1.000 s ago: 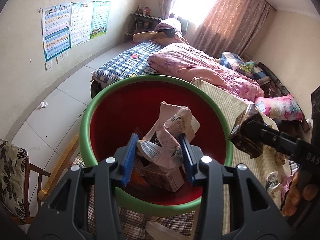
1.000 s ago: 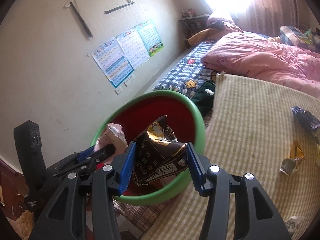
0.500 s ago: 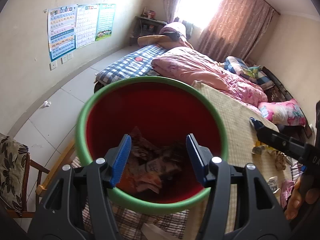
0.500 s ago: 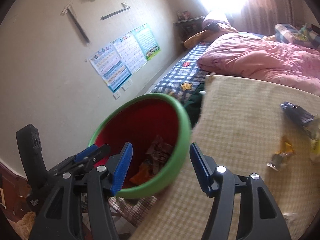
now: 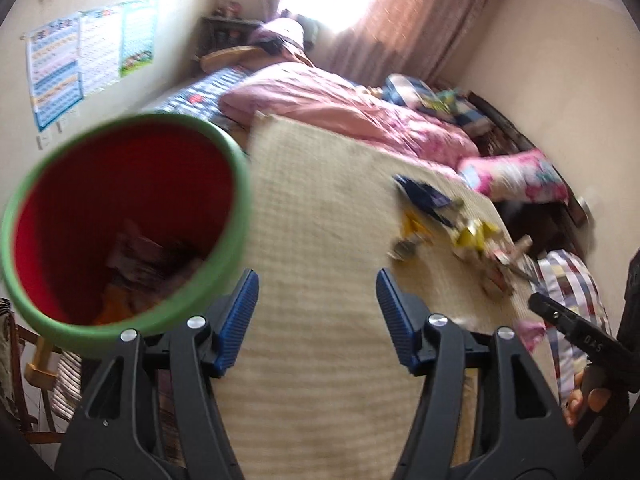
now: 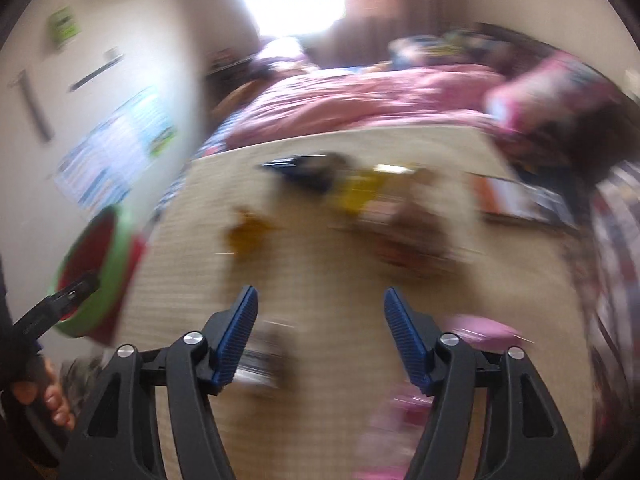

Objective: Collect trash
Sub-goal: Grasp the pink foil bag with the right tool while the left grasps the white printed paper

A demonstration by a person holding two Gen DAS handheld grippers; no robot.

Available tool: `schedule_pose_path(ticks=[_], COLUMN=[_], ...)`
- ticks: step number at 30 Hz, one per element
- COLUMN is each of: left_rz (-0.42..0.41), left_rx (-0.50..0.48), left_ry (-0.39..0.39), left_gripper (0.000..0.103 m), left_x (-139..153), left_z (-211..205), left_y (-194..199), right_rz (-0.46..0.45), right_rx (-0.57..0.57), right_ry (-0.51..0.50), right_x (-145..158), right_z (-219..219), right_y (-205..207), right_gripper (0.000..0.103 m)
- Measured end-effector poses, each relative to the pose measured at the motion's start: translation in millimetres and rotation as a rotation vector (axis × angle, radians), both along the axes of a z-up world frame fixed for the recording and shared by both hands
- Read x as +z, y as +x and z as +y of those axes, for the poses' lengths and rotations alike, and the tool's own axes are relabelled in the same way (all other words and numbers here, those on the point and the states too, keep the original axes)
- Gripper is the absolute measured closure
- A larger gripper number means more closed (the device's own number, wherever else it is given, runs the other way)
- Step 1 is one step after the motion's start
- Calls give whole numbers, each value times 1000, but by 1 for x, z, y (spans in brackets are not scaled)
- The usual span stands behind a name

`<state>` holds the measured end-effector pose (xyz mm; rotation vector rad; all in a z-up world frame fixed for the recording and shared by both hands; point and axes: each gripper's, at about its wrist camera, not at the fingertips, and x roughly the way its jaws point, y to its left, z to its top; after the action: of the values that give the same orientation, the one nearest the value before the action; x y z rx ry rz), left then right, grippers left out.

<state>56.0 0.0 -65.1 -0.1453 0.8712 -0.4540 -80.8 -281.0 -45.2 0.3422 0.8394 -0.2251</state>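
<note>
At the mat's left edge we see the red bin (image 5: 120, 216) with wrappers inside; our left tool (image 5: 316, 316) tilts down over bare mat (image 5: 320, 208), jaws opening, empty. Loose trash (image 5: 440, 220) lies toward the right edge, where our right tool (image 6: 320, 332) angles down, opening, empty.

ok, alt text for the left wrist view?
The left tool, jaws opening with nothing between them, points over a woven mat beside a red bin with a green rim, crumpled wrappers inside. More wrappers lie scattered farther along the mat, with pink bedding behind. The right tool's tip shows at the right edge.
</note>
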Motion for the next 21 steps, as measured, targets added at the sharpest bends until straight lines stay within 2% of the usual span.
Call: schedule_pose_path(ticks=[2,6,10,14,19,21], left_rz=[20,33,29,94,176,164], left_rx=[-33,-138,-230,-259,-240,-225], left_ry=[8,26,33,82,126,133], left_gripper=[42,42,41,41,44,48], left_x=[-6,-11,-16,-36,-61,-61], left_z=[-20,-67,-104,-131,-140,-137], left_y=[-4,-15,-29,-39,-49,-51], right_rz=[13,72,96,122,125,113], right_rx=[-81,-117,-64,27,134,180], right_ry=[25,119,204,231,179,163], right_x=[-11,-35,-48,-58,-59,-57], right_z=[-30,-63,-66,-61,-51,-47], right_y=[-25,-53,-54,-48,-36,-30], right_gripper=[38,38,38,39,64,67])
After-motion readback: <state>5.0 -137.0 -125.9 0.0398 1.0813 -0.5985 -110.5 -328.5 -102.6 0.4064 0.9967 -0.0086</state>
